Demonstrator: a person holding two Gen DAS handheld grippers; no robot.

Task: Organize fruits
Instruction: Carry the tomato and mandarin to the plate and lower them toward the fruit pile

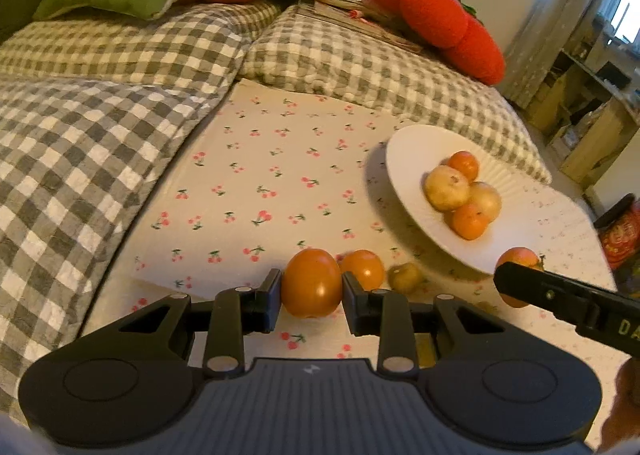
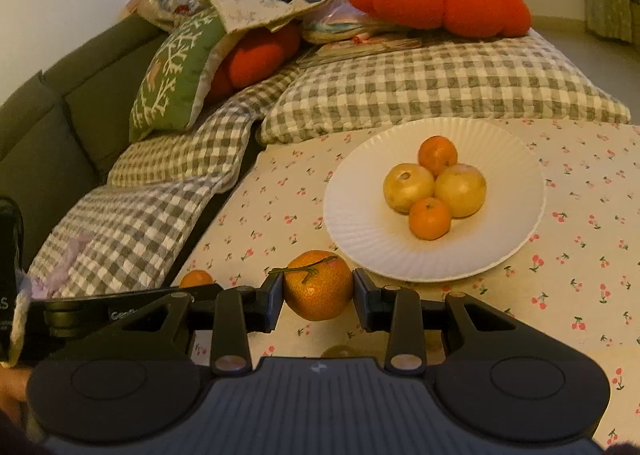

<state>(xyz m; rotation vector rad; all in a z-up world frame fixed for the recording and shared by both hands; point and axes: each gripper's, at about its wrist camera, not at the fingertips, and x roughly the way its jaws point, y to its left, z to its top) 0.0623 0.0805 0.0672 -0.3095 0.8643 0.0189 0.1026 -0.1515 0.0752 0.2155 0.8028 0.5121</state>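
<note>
Left hand-held gripper (image 1: 311, 287) is gripping a smooth orange fruit (image 1: 312, 282); right hand-held gripper (image 2: 318, 287) is clasping a stemmed tangerine (image 2: 318, 285) (both look seated). The plate (image 2: 360, 247) lies just ahead: lifting clear of its rim, releasing beside the piled fruit.

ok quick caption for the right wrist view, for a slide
Right gripper closed around a stemmed orange, just short of a white plate holding four fruits.

Left hand-held gripper (image 1: 312, 291): matt black plastic with metal pivot pins. Persimmon (image 1: 311, 282): smooth, glossy skin. Tangerine (image 2: 318, 285): pitted, dimpled rind. Plate (image 2: 360, 231): white, finely ribbed, matt. Tablecloth (image 2: 568, 215): printed woven cloth. Checked quilt (image 2: 420, 87): puckered fabric.
</note>
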